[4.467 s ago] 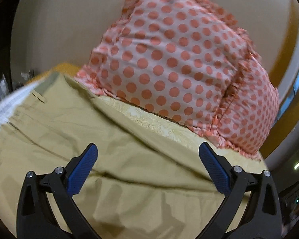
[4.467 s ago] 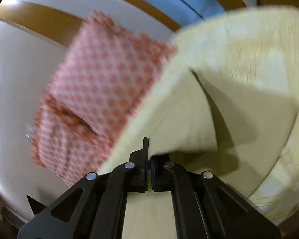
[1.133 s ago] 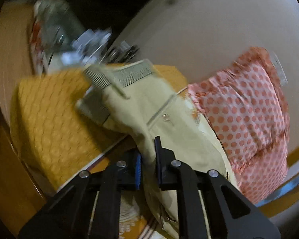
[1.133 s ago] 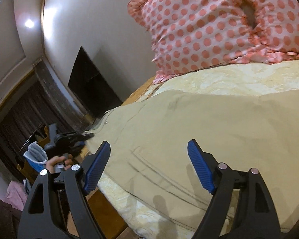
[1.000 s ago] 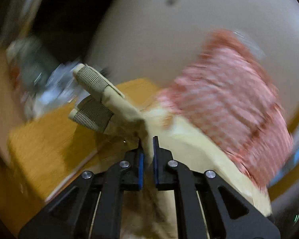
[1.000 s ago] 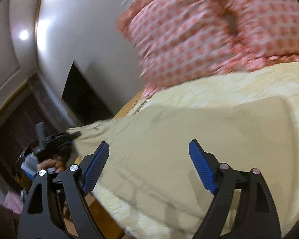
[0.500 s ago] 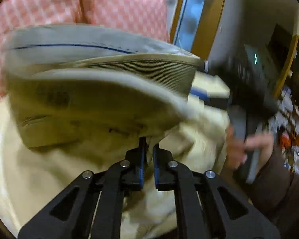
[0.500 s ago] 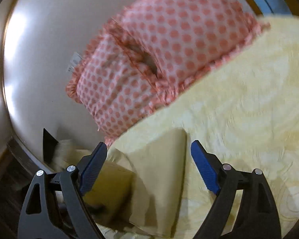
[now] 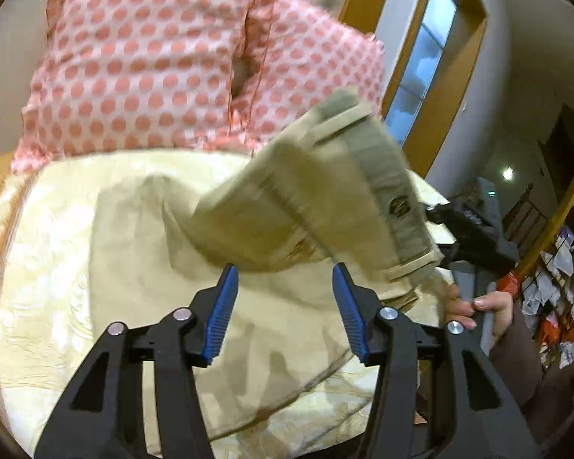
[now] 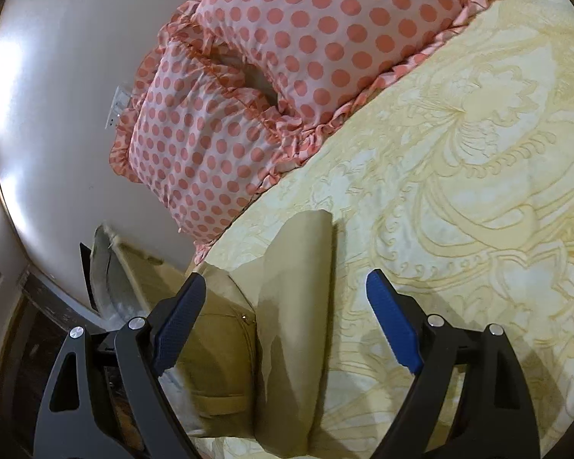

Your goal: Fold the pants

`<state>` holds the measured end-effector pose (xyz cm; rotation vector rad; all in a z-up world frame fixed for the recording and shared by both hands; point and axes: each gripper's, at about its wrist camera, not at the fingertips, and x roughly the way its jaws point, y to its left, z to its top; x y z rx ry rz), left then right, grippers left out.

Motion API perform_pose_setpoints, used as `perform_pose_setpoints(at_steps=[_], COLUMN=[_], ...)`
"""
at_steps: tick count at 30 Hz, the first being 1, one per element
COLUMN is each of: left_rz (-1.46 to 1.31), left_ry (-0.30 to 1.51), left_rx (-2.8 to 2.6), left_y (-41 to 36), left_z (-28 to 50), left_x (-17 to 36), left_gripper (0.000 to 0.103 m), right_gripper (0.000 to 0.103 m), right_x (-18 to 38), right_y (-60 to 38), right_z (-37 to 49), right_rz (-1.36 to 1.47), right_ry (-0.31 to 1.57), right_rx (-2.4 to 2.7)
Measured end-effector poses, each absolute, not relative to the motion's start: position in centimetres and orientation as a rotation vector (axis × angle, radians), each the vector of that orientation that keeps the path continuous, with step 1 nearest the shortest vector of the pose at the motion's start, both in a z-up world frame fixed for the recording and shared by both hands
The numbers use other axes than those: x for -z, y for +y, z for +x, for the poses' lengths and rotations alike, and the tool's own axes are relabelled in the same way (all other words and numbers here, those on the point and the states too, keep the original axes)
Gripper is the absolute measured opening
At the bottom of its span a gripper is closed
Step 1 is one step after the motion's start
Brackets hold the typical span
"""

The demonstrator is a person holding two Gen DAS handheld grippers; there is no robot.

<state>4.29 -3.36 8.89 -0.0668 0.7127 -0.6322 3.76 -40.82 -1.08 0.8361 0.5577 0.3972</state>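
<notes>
Left wrist view: the left tool [image 9: 283, 294] stands released, its blue-padded jaws spread apart and gripping nothing. Just past them the khaki pants [image 9: 310, 206] are mid-air and blurred, waistband end up and to the right, a belt loop and ribbed band showing. The lower part of the garment lies spread on the bed [image 9: 49, 260], over a pale yellow patterned cover. Behind, two pink polka-dot pillows [image 9: 153, 61] lean against the wall. At right, the person's right hand [image 9: 486, 306] grips the handle of the other device, close by the waistband's edge. A wood-framed window [image 9: 421, 61] and a cluttered shelf [image 9: 562, 290] sit further right.

Right wrist view: the right tool [image 10: 285, 319] is also released, jaws wide, holding nothing. Between and just beyond its jaws lies a folded panel of the pants [image 10: 298, 306], flat on the bed [image 10: 478, 176]; a darker tan fold with a small rivet sits at the left, near the mattress edge. The polka-dot pillows [image 10: 279, 69] rest at the head, against a plain wall [image 10: 57, 76].
</notes>
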Motion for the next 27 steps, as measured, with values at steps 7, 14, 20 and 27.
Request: perform_pose_setpoints(at_steps=[7,14,20,27], left_rz=[-0.066,-0.152,-0.291,-0.329], left_ry=[0.688,0.717,0.841,0.952], left_rx=[0.603,0.436,0.396,0.493], left_y=[-3.6,2.9,8.0,6.6], left_z=[5.4,7.3,10.9,12.9], left_x=[-8.4,-8.4,-6.2,-4.0], left_gripper=[0.065,0.071,0.072,0.073], right_gripper=[0.088,0.087,0.063,0.063], right_x=[0.5,1.0,1.2,1.0], right_y=[-42.3,-40.3,-37.1,-35.4], right_z=[2.9,6.0,9.0,10.4], right_rz=[0.813,0.678,0.534,0.447], right_ry=[0.529,0.673,0.764,0.801], right_rx=[-0.339,-0.348,-0.411,-0.409])
